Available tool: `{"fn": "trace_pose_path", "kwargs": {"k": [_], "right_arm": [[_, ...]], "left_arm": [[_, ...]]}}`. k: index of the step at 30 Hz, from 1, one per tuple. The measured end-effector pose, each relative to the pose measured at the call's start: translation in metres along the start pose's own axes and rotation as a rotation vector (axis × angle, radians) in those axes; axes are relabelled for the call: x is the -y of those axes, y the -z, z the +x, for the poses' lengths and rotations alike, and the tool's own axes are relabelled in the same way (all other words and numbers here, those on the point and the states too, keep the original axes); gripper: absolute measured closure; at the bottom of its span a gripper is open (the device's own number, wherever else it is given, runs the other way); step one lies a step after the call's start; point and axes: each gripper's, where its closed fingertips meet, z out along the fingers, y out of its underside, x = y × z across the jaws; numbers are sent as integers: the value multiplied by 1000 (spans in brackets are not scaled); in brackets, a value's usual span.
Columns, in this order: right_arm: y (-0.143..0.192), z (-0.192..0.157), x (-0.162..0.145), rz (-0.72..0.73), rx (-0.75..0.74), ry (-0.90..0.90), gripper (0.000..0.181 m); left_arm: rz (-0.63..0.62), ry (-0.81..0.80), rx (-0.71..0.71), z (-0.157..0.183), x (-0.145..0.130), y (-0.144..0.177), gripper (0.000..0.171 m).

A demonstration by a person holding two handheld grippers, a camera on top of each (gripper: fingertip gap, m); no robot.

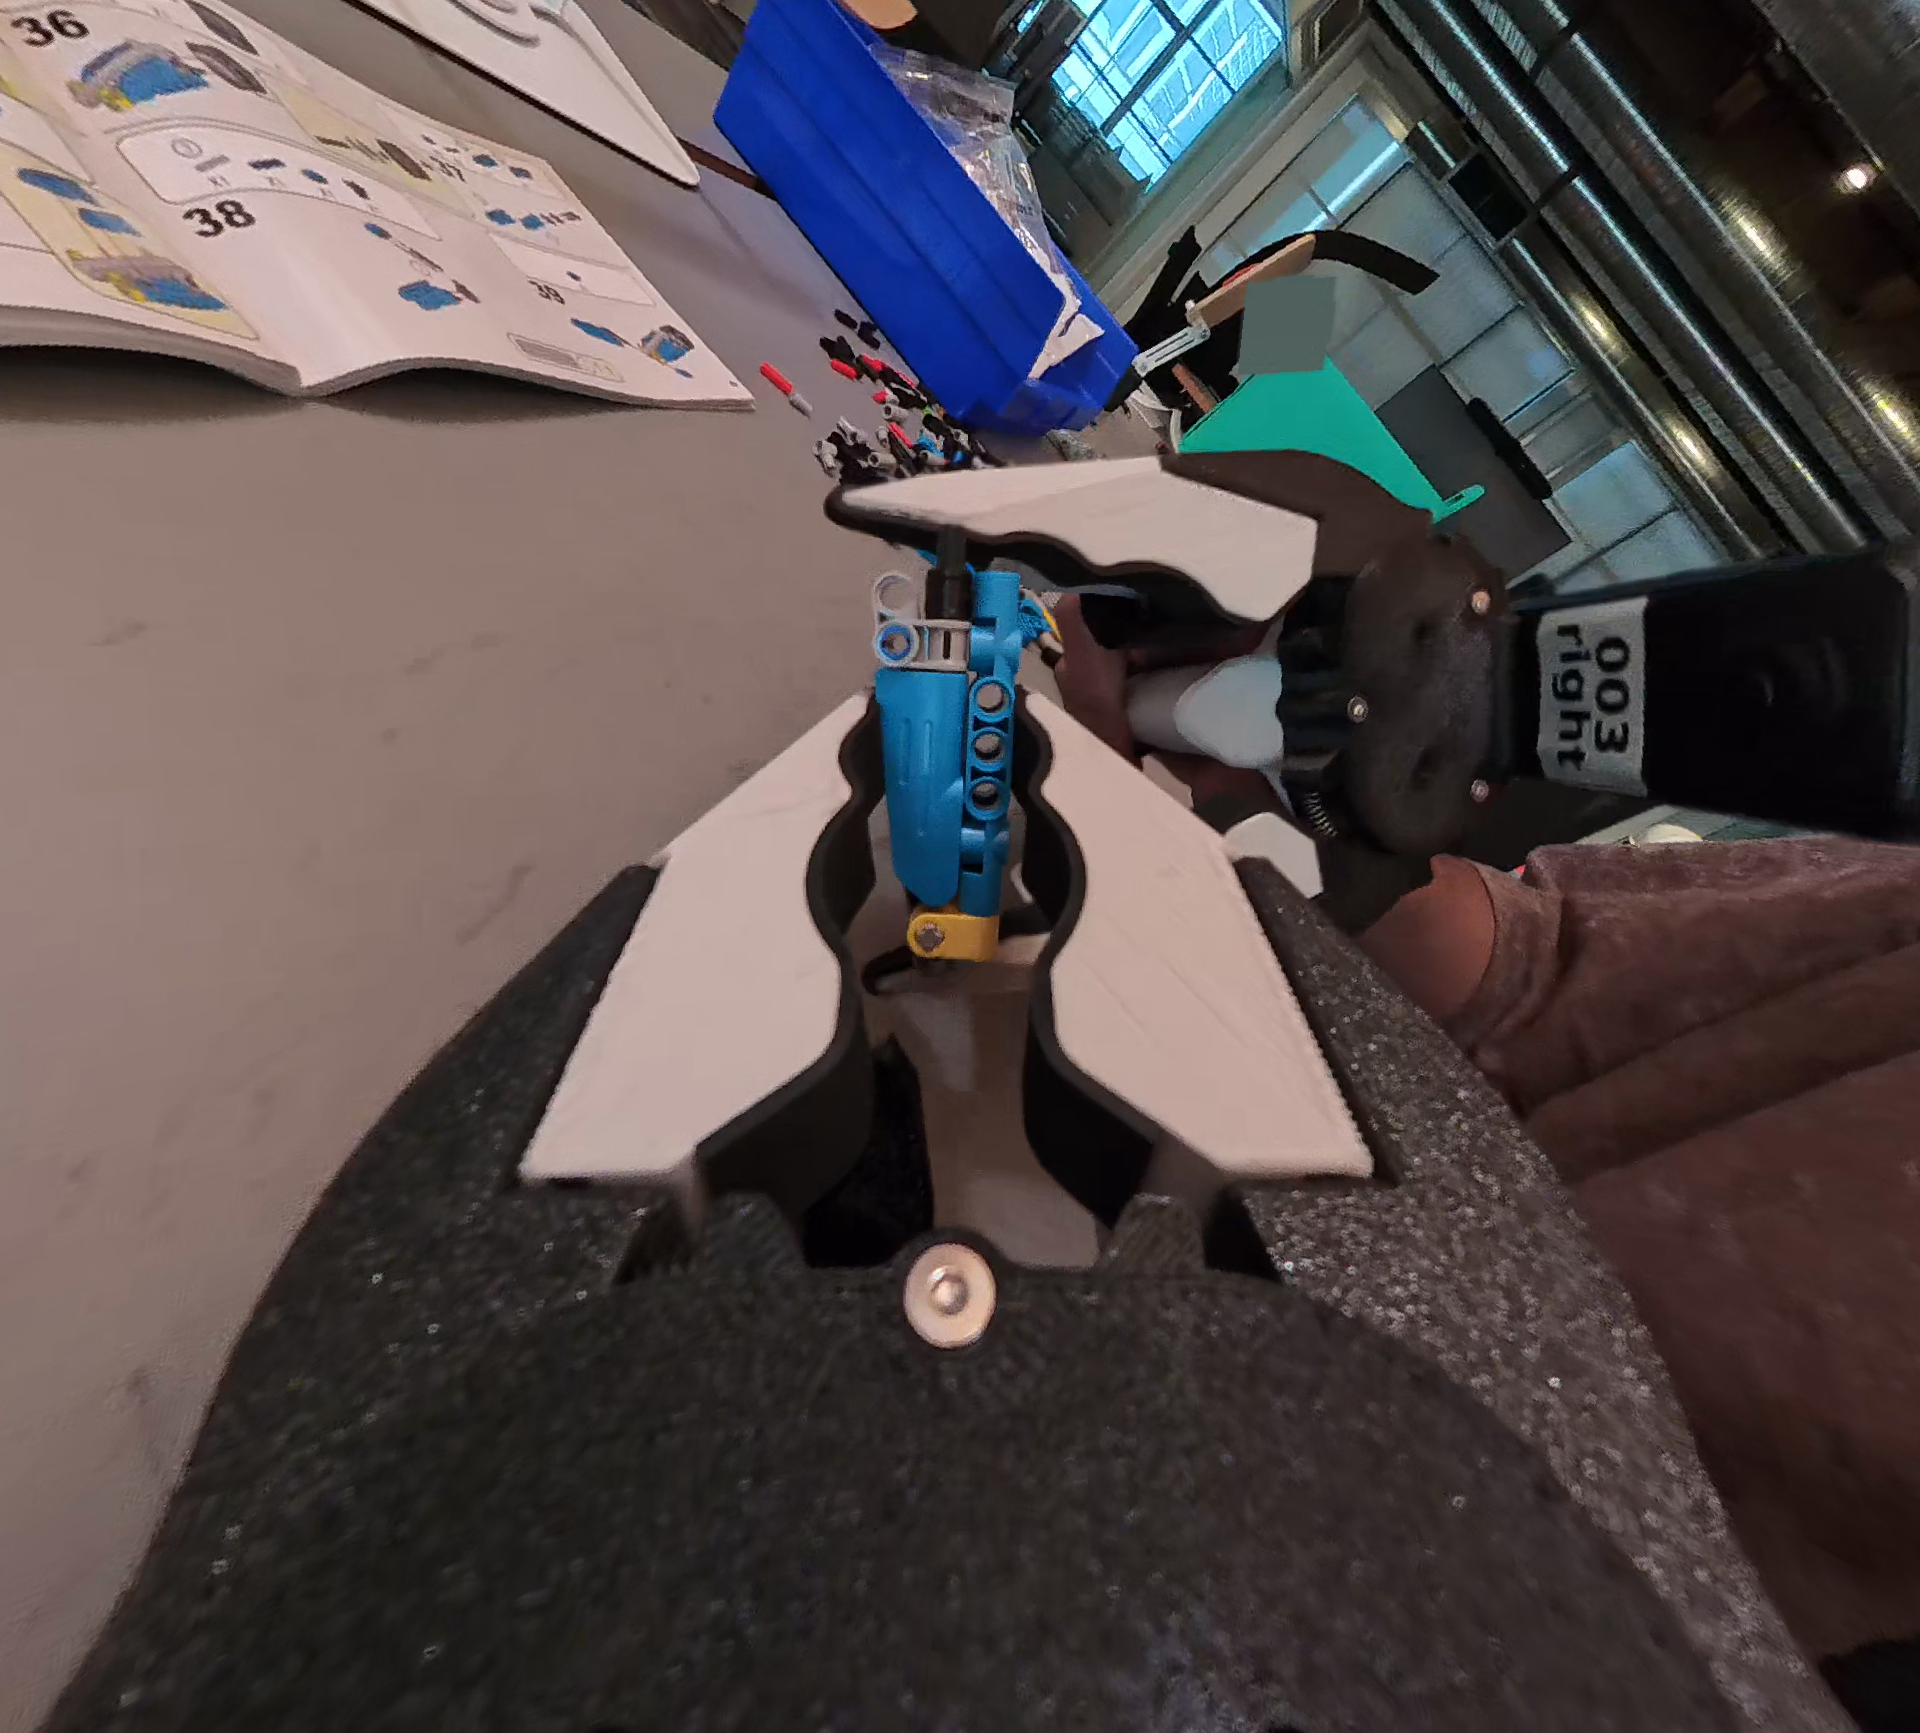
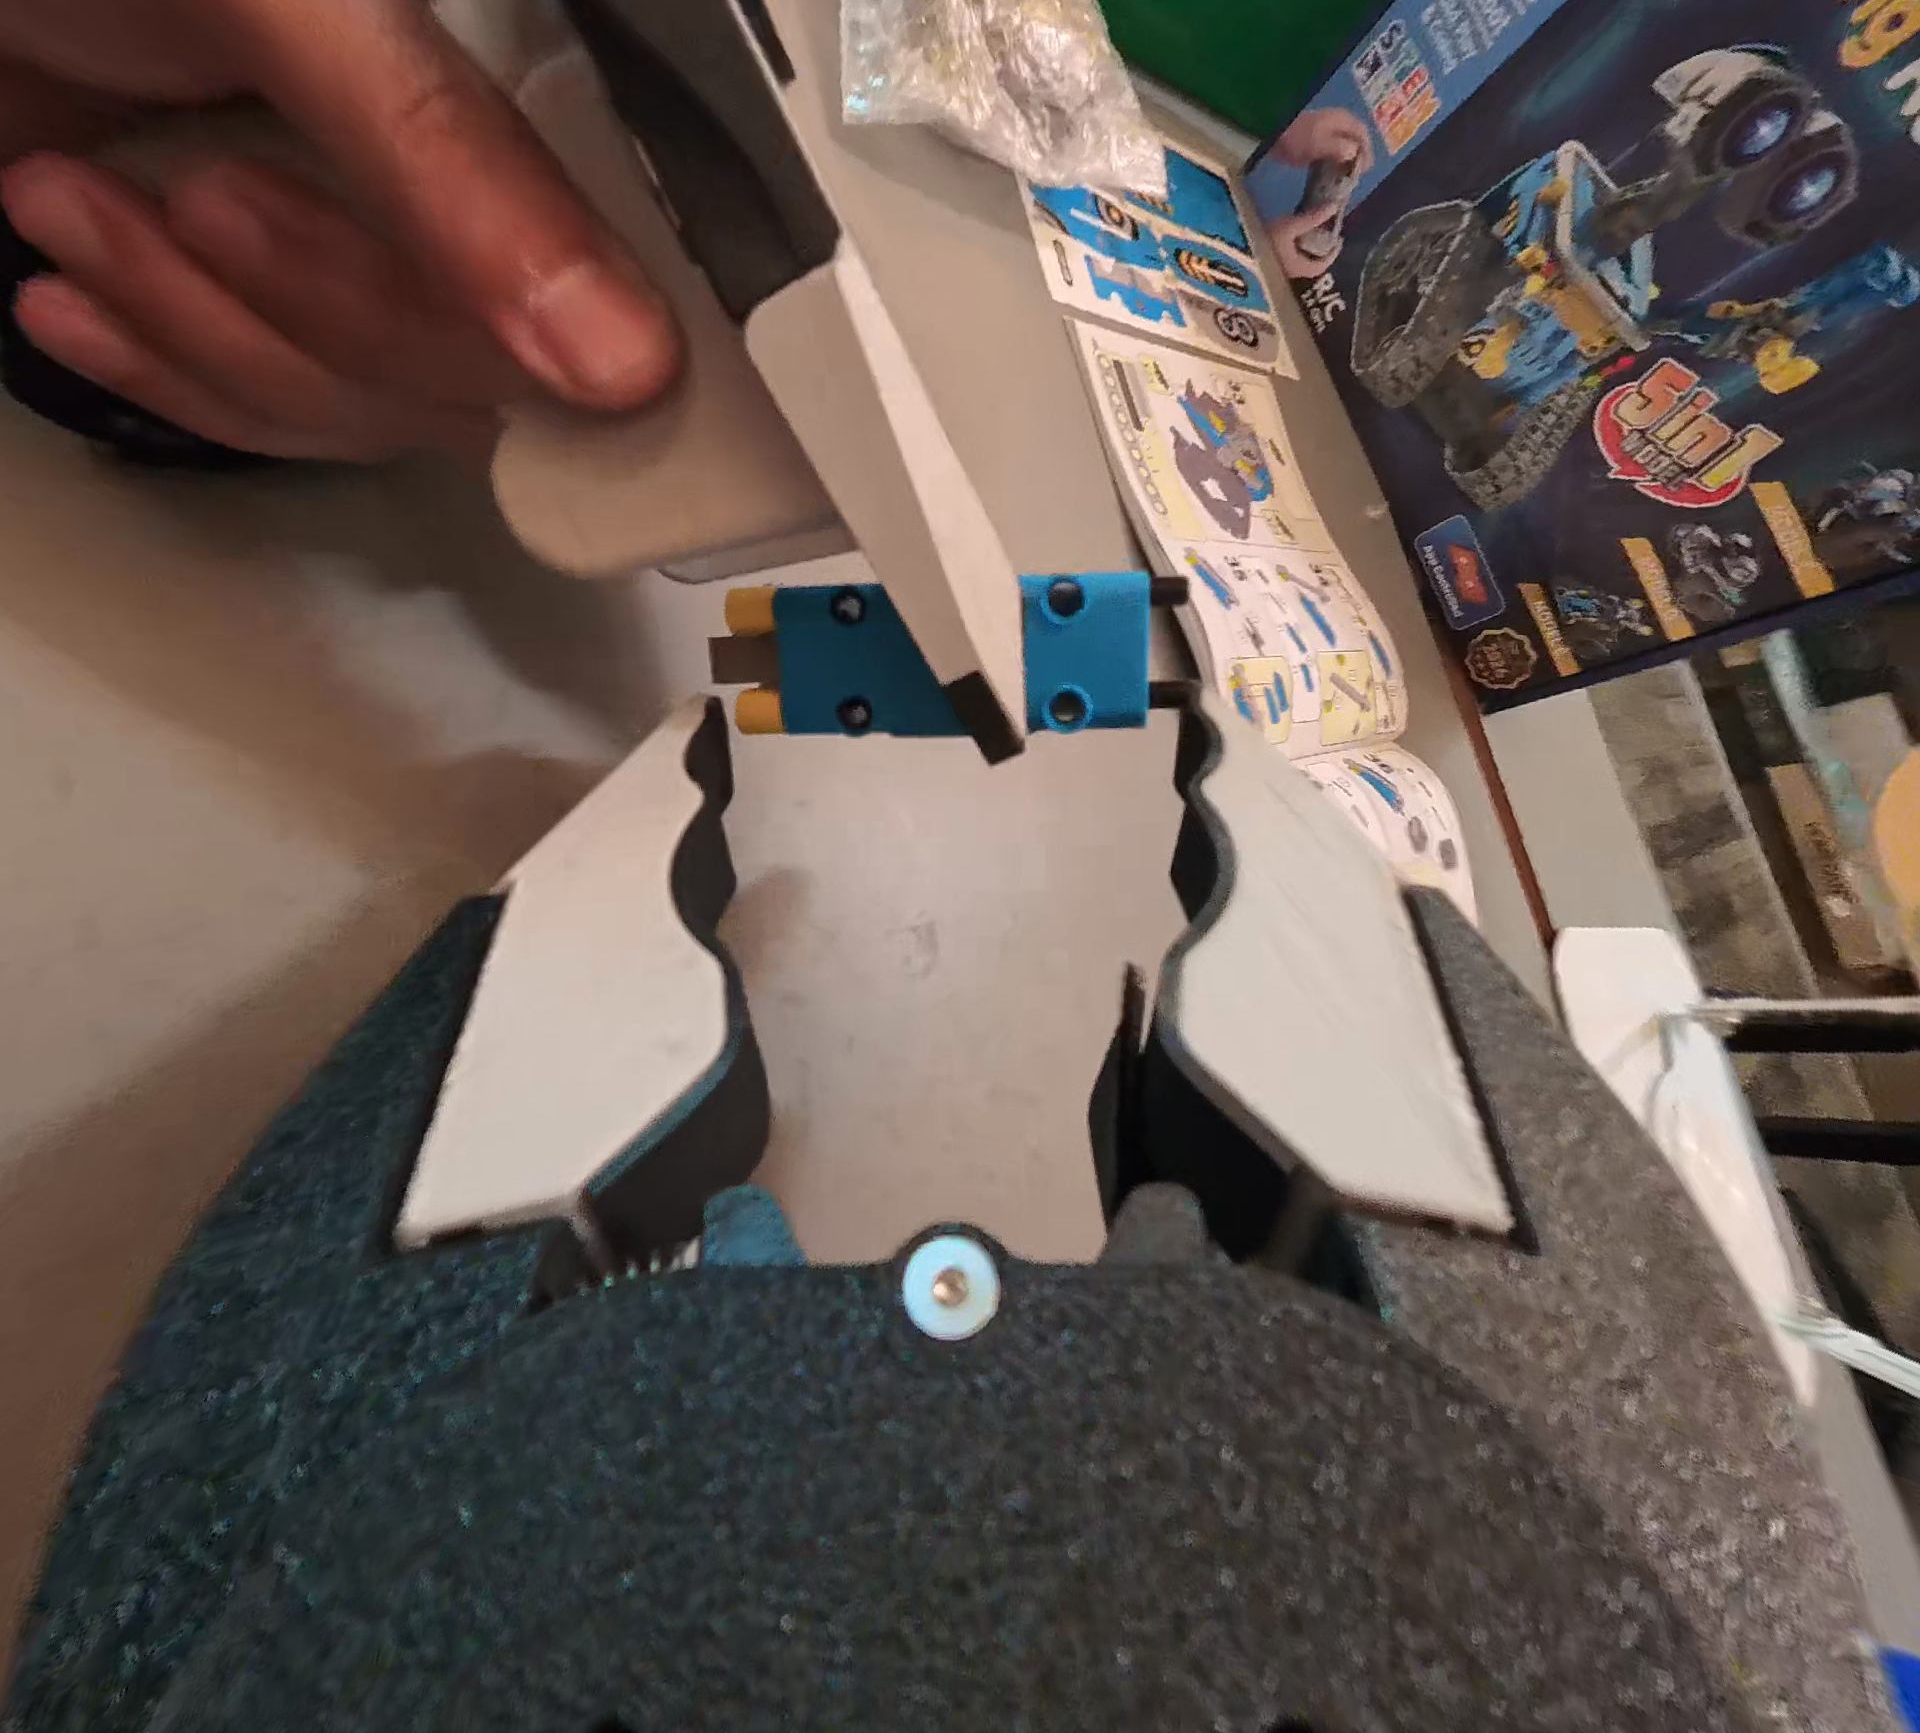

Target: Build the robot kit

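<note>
Left gripper [image 1: 951, 727] clamped on blue brick assembly [image 1: 940, 769]; right gripper [image 2: 951, 727] spread wide just short of it.

Left wrist view: assembly sits mid-frame, pinched across its flat blue sides, grey connector [image 1: 914, 634] and black pin [image 1: 948, 571] at the far end, yellow piece [image 1: 951, 935] at the near end. Right wrist view: same assembly just above centre, left gripper's finger crossing its middle, hand [image 2: 312, 156] upper left.
Handling, my read: light, rigid plastic, smooth faces so somewhat slippery; pins and press-fit joints likely pop under side load. Best hold looks like the flat blue panels, not the pins.
Room: grey table [image 1: 312, 748] bare left of the grippers; instruction booklet [image 1: 312, 229] upper left, blue bin [image 1: 914, 229] and loose small parts [image 1: 883, 426] above centre; printed box [image 2: 1610, 281] upper right in the right wrist view.
</note>
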Motion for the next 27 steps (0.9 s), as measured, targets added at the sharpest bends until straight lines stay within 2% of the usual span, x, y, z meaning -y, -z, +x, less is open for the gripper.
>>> {"fn": "trace_pose_path", "kwargs": {"k": [8, 11, 18, 24, 27], "right_arm": [[0, 4, 1, -16, -69, 83, 97], [-1, 3, 0, -35, -42, 91, 98], [-6, -3, -6, -71, 7, 57, 101], [-7, 0, -1, -34, -15, -4, 100], [-7, 3, -2, 2, -20, -15, 97]], "left_arm": [[-9, 39, -25, 1, -1, -1, 150], [-8, 54, -32, 1, -2, -1, 150], [-34, 70, 3, -4, -7, -1, 151], [-3, 73, 0, -5, -2, 0, 151], [-9, -8, 47, -7, 1, -1, 150]]}}
